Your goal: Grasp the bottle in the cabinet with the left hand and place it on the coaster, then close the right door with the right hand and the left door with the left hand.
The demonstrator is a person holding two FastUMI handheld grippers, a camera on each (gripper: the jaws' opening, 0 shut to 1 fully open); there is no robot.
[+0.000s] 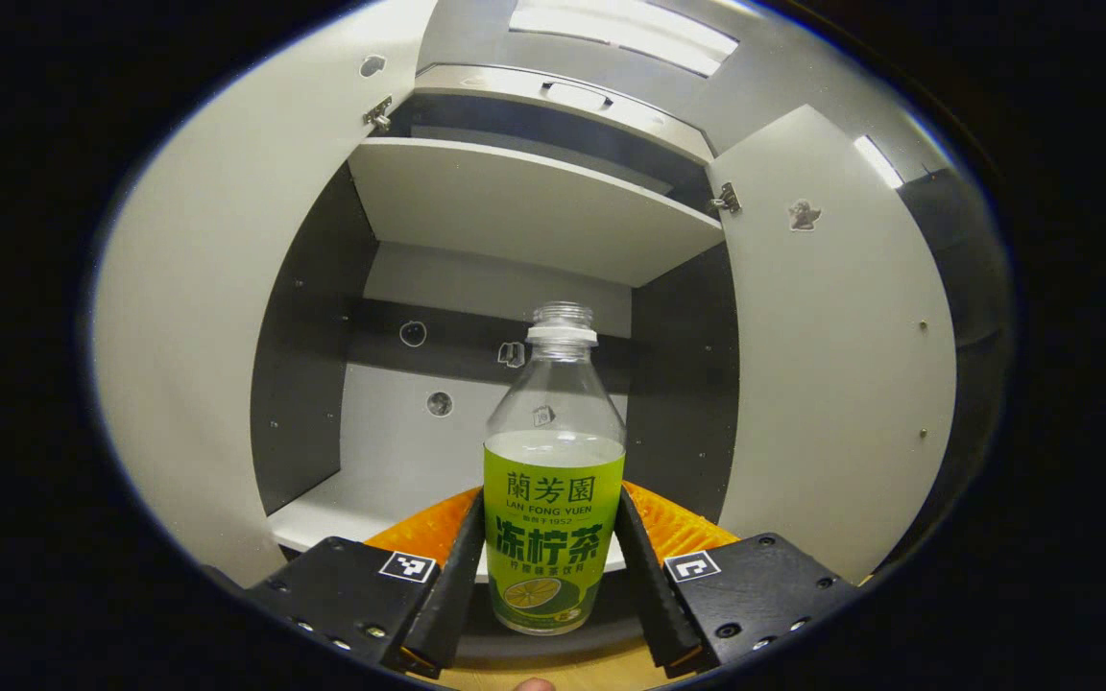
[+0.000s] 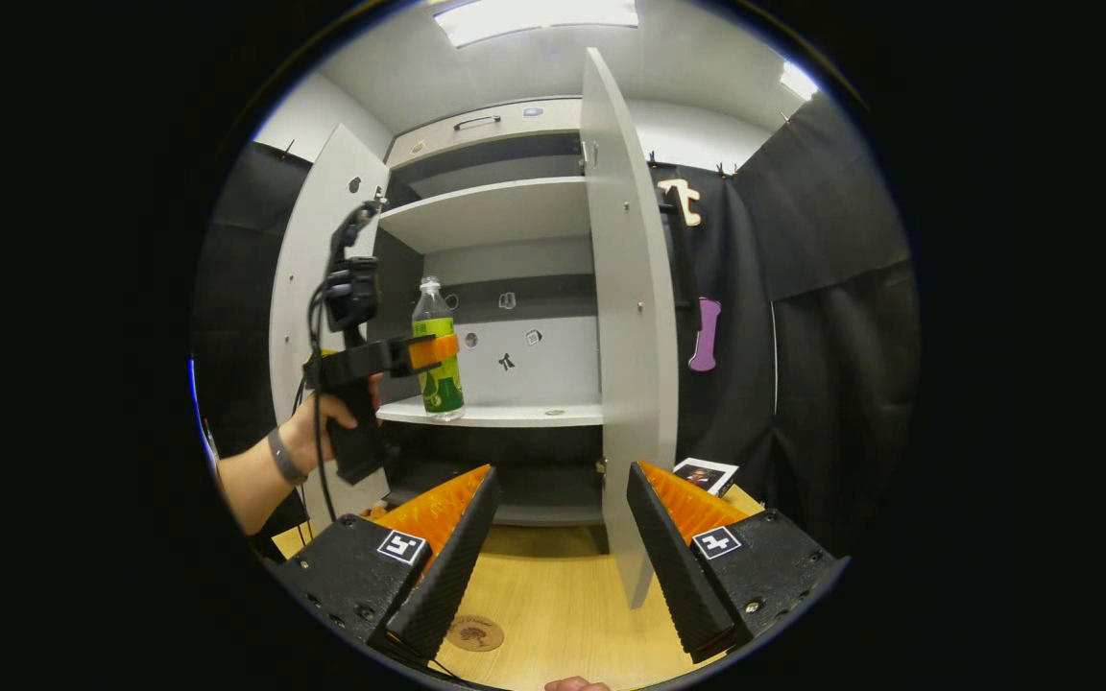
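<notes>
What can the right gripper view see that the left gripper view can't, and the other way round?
Right gripper view: the round coaster on the wooden table, a hand holding the left gripper, a photo card, and its own open right gripper.
Left gripper view: a close look at the uncapped bottle, with fingers against both its sides.
Both: the bottle standing on the cabinet shelf, with the left door and right door open.

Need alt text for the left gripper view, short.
The left gripper is shut on a green-labelled bottle with no cap, at the front edge of the cabinet shelf. Both cabinet doors stand open.
</notes>
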